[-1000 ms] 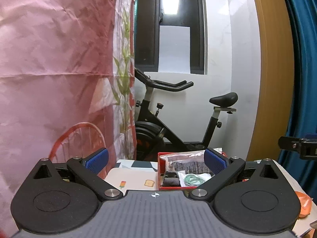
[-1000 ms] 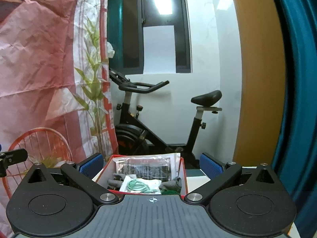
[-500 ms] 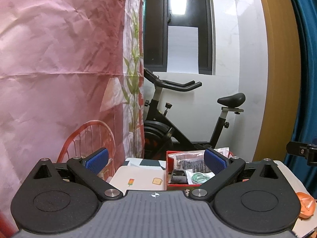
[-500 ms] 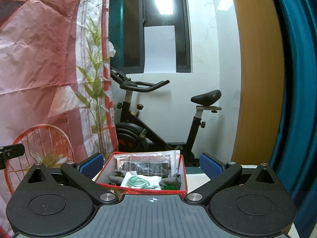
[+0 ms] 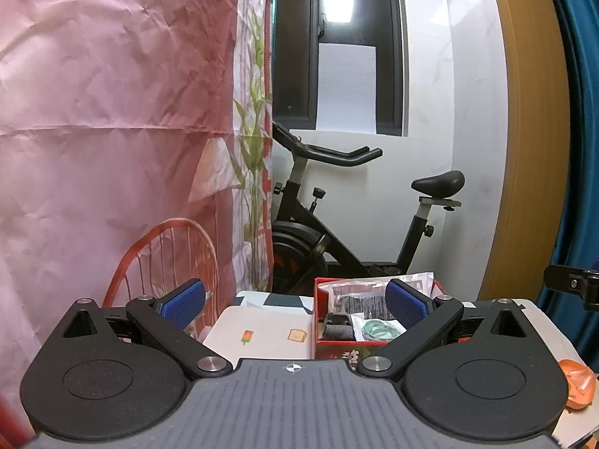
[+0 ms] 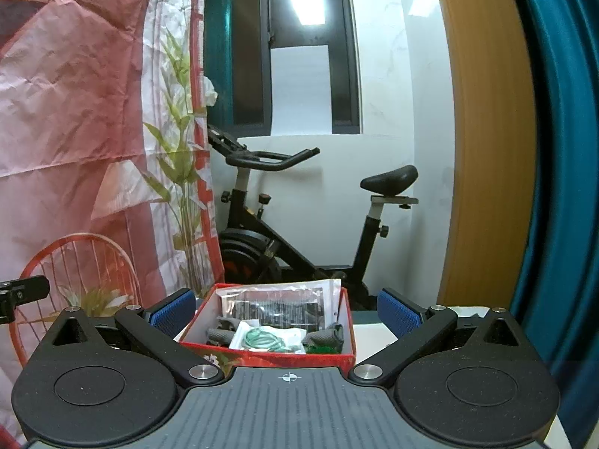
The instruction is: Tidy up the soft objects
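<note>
A red box (image 6: 338,358) stands on the table ahead, also in the left wrist view (image 5: 337,351). It holds a clear packet of dark items (image 6: 280,307), a bag of green bands (image 6: 262,338) and grey soft pieces (image 6: 324,336). My right gripper (image 6: 287,312) is open and empty, with the box between its fingers and beyond them. My left gripper (image 5: 295,301) is open and empty, to the left of the box, over a white mat (image 5: 262,335). An orange soft object (image 5: 578,379) lies at the right edge of the left wrist view.
A pink and red sheet (image 5: 112,131) hangs close on the left. An exercise bike (image 6: 299,224) stands behind the table by a white wall. A blue curtain (image 6: 561,149) and a wood frame (image 6: 486,149) are on the right.
Both grippers have drifted a little: the box shifted right in the left wrist view and shows more of its inside in the right wrist view. Both stay open.
</note>
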`<state>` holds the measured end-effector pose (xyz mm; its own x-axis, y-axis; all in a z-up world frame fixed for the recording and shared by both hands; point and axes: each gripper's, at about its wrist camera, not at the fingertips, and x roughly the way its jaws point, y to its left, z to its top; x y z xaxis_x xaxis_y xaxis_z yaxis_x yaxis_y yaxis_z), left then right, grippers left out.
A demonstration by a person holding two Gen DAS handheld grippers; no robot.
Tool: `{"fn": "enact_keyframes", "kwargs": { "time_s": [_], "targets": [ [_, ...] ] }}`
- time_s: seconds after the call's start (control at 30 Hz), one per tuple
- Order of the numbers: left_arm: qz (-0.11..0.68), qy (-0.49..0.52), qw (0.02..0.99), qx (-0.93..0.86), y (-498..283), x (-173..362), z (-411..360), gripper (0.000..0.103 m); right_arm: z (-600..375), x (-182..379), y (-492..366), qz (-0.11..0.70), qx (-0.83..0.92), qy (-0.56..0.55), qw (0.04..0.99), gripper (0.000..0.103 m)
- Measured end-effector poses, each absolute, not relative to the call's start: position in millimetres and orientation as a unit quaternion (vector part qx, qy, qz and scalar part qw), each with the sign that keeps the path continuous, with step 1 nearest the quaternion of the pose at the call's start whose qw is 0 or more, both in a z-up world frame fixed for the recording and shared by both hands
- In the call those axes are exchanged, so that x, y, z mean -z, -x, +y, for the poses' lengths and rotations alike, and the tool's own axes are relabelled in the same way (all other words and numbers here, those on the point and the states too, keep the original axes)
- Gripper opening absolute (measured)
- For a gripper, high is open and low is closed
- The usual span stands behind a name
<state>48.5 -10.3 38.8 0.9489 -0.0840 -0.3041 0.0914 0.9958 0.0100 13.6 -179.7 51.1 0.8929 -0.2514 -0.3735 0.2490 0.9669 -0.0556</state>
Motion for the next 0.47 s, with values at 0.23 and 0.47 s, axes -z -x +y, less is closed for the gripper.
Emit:
{"fn": "enact_keyframes", "kwargs": {
  "time_s": [0.23,0.47],
  "targets": [
    [0.154,-0.013,0.987,0.044,-48.1,-38.5,-10.4,0.103,-181.2,-49.5,-13.0,0.194,0.131,0.001,0.972,0.103],
    [0.155,-0.014,0.987,0.044,-48.7,-37.9,-10.4,0.103,-182.4,-48.2,-12.7,0.194,0.132,0.002,0.972,0.103]
  ]
}}
